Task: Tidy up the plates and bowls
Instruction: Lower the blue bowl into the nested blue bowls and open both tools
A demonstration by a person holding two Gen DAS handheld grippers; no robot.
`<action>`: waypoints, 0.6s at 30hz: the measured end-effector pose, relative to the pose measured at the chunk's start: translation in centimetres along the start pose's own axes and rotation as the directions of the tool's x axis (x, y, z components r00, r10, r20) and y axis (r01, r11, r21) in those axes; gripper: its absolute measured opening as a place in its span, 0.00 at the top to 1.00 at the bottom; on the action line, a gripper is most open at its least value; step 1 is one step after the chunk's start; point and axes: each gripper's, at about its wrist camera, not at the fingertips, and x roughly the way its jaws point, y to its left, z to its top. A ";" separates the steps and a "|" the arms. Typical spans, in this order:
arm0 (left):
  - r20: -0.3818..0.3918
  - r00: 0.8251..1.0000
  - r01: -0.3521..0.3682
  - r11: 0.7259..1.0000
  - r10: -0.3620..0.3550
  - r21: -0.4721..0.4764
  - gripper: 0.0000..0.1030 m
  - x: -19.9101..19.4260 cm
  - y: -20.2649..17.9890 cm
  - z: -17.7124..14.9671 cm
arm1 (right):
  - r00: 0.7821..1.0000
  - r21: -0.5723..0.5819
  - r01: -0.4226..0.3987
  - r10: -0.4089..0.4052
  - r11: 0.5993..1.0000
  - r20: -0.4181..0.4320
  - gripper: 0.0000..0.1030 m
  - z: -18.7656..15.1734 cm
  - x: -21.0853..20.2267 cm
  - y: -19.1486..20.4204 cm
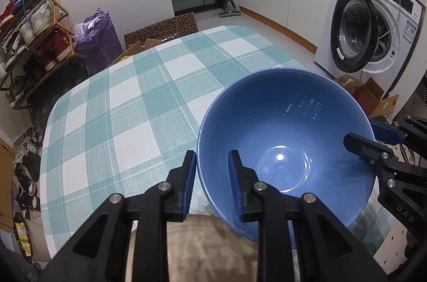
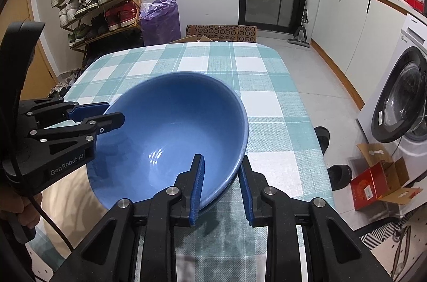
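Note:
A deep blue bowl hangs tilted over the near end of the teal-and-white checked table. My left gripper is shut on its left rim, one pad outside the wall and one inside. It shows from the side in the right wrist view as the left gripper. My right gripper is shut on the opposite rim, again with the wall between its pads, and appears in the left wrist view as the right gripper. A second dark blue edge peeks out under the bowl's near side; what it is I cannot tell.
A washing machine with its door open stands to the right, with cardboard boxes and dark slippers on the floor beside the table. A shoe rack and a purple bag stand beyond the far left corner.

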 end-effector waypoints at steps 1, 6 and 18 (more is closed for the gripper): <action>-0.001 1.000 -0.001 1.000 0.001 0.003 0.76 0.0 0.0 0.0 | 1.000 0.001 0.001 -0.001 1.000 -0.005 0.76 0.0 0.1 0.0; -0.009 1.000 0.007 1.000 -0.006 0.008 0.65 0.3 -0.3 -0.1 | 1.000 0.019 -0.026 0.027 0.999 -0.017 0.74 -0.2 0.5 -0.5; -0.028 0.999 0.030 0.999 -0.031 -0.025 0.49 0.6 0.2 -0.2 | 0.996 0.085 -0.094 0.094 0.992 0.008 0.38 -0.4 -0.1 -2.3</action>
